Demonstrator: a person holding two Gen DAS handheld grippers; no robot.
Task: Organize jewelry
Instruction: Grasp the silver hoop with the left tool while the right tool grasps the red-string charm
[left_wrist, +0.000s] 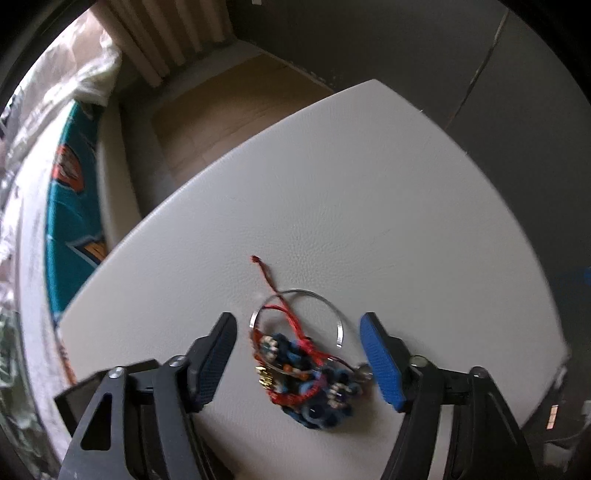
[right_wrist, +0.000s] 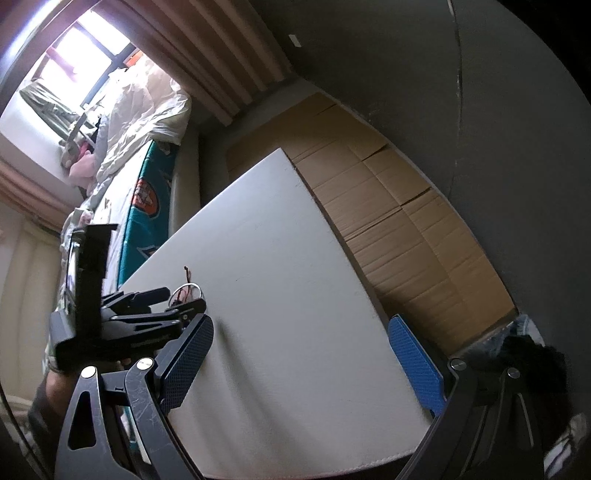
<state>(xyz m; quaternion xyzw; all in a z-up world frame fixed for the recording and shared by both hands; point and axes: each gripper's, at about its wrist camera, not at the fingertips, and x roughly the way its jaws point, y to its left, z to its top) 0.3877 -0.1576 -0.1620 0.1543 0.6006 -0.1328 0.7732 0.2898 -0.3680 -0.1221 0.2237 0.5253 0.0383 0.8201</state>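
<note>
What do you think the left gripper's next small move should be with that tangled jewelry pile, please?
Probably lower slightly and close. The left gripper stands open astride the jewelry tangle, pads not touching it, with the silver bangle and red cord lying on the white table.

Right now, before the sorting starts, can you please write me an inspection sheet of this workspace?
Surface: white table, bare except one pile.
Job's things: tangled jewelry pile; silver bangle and red cord sticking out.
Clutter: nothing seen.
Grippers: left hand-held gripper open, pile between its fingers, untouched; right hand-held gripper open, empty.
Cables: nothing seen.
Surroundings: bed with teal cover, cardboard on the floor, dark wall.
</note>
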